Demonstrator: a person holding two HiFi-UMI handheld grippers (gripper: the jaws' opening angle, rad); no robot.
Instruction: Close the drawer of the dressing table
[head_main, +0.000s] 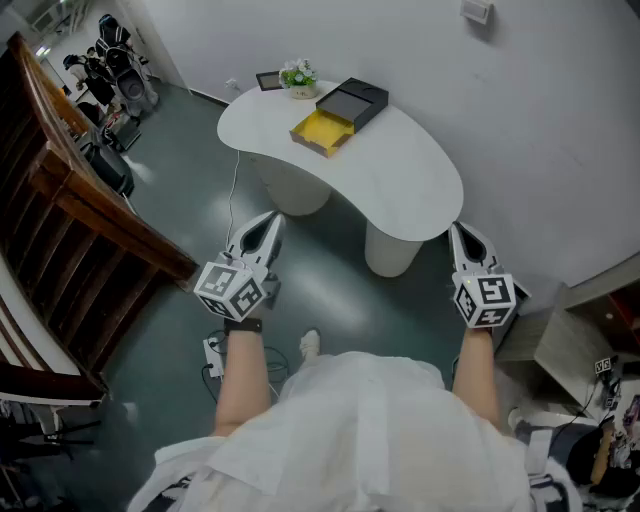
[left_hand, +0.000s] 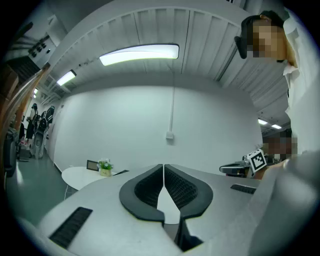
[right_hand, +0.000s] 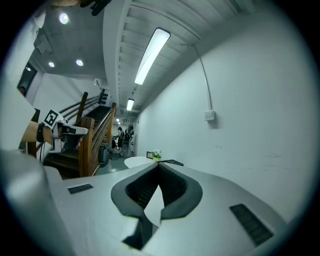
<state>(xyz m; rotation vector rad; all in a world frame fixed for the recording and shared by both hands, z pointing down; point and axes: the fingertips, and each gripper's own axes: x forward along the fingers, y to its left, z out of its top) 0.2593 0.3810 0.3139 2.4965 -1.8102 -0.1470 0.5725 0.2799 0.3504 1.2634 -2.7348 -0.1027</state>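
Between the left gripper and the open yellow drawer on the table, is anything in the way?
Head view: nothing loose. From the left gripper to the drawer there is only grey floor and bare white tabletop. A thin cable hangs just left.

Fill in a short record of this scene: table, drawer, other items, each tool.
table: white, curved top
drawer: yellow drawer pulled out of black box, open
other items: flower pot and picture frame at far end
left tool: shut, empty, away from drawer
right tool: shut, empty, away from drawer
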